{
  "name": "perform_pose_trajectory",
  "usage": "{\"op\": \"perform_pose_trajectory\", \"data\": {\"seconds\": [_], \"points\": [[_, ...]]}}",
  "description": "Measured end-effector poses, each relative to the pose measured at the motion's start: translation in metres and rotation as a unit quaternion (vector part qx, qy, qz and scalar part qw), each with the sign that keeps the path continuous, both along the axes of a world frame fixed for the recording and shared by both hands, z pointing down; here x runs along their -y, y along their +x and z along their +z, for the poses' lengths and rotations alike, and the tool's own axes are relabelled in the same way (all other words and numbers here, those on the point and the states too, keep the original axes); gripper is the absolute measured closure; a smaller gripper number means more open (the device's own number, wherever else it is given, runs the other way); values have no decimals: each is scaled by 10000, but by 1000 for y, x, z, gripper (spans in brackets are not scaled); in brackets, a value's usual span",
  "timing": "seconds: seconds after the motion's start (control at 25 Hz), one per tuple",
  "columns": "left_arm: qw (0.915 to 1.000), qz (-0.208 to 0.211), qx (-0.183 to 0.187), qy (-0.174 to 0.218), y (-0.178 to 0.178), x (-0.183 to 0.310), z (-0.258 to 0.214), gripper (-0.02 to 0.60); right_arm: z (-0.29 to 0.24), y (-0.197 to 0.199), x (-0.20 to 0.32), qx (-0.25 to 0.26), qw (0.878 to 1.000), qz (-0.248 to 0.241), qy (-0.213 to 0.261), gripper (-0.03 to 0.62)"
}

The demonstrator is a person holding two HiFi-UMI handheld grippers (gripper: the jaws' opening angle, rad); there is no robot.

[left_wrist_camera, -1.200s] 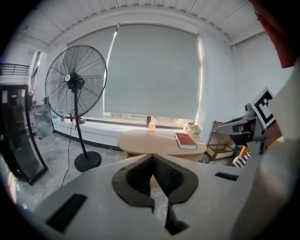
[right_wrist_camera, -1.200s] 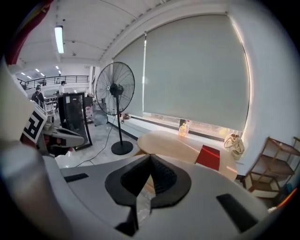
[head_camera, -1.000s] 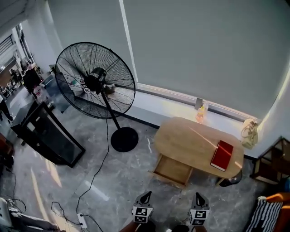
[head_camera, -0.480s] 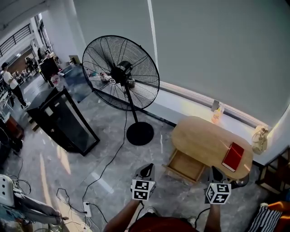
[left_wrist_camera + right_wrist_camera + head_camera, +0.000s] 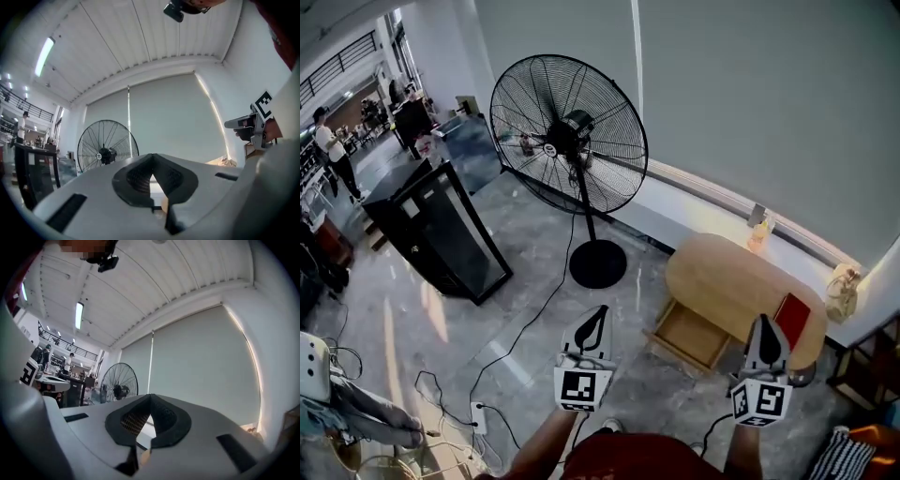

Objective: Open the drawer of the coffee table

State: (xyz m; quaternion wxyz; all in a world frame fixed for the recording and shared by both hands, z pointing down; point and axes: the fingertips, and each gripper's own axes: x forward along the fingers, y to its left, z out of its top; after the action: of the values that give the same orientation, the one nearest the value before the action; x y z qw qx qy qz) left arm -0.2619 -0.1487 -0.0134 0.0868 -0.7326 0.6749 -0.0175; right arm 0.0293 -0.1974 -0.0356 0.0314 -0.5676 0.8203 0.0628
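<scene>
Jutting from the near long edge of the oval pale-wood table [image 5: 736, 281], the shallow wooden drawer [image 5: 689, 335] stands open, so I judge the pull done. A red book [image 5: 791, 314] lies on the table's right end, clear of the drawer. With nothing left to grip, my left gripper [image 5: 593, 317] and right gripper [image 5: 765, 328] hover above grey stone floor [image 5: 647, 394], jaws closed and empty. The black pedestal fan [image 5: 572, 131] stands well apart, leaving open room.

Bare floor [image 5: 661, 389] in frt of drawer [image 5: 689, 335]; fan base [image 5: 597, 264], cable [image 5: 530, 323] to left.
</scene>
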Motion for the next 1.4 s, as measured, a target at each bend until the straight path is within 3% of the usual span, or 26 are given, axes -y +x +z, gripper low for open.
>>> {"op": "perform_pose_trajectory", "data": {"seconds": [0.16,0.36,0.72,1.4], "points": [[9980,-239,274,512,-5,-12,-11,574,7,-10,-3,-69,9999,-71,99,599],[9989,-342,-200,242,-16,-16,-1,574,17,-16,-2,-114,9998,-129,-44,597],[9995,-266,18,176,-11,-16,5,574,19,-11,0,-99,9998,-109,-95,599],[9999,-121,-8,-10,1,-19,12,574,23,-21,-5,-178,9992,-336,-152,598]]}}
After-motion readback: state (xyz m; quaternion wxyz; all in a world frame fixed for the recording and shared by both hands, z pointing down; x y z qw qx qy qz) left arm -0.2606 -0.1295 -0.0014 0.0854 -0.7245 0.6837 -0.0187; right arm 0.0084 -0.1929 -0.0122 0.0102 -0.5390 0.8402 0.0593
